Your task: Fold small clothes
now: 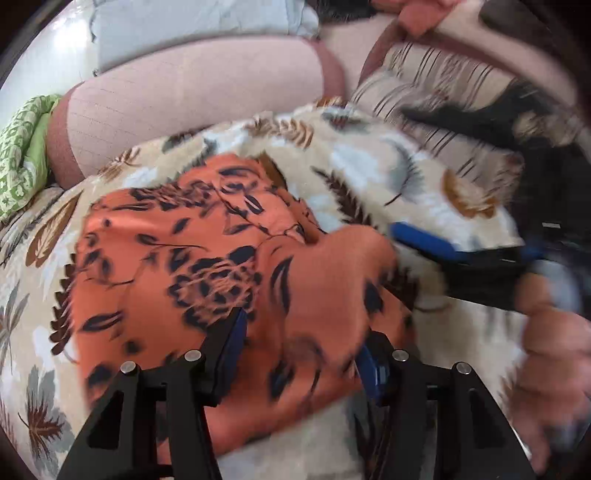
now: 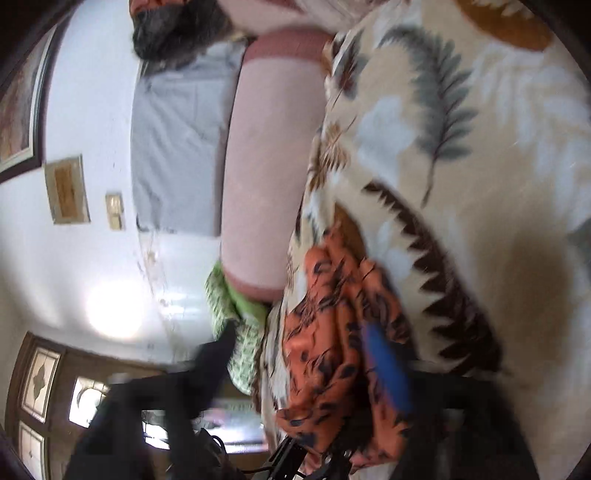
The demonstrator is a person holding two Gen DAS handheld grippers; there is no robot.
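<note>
Lying crumpled on a leaf-print blanket (image 1: 369, 162), the orange garment with black leaf pattern (image 1: 192, 236) occupies the centre of the left wrist view. The left gripper (image 1: 299, 343) has its fingers spread, with a fold of the orange cloth bunched between and over them; neither blue pad visibly clamps it. The right gripper (image 1: 424, 240) enters from the right, one blue-padded finger lying at the garment's upper right edge, touching or just beside it; motion blur prevents telling whether it is spread or pinching. A hand (image 1: 554, 354) holds that gripper's handle.

The right wrist view is rotated and blurred. Here the garment (image 2: 332, 350) sits bunched against a blue finger pad (image 2: 388, 373); grip cannot be confirmed. Behind the blanket lie a pink bolster (image 1: 199, 110), a green patterned cloth (image 1: 22, 147) and a grey pillow (image 1: 192, 26).
</note>
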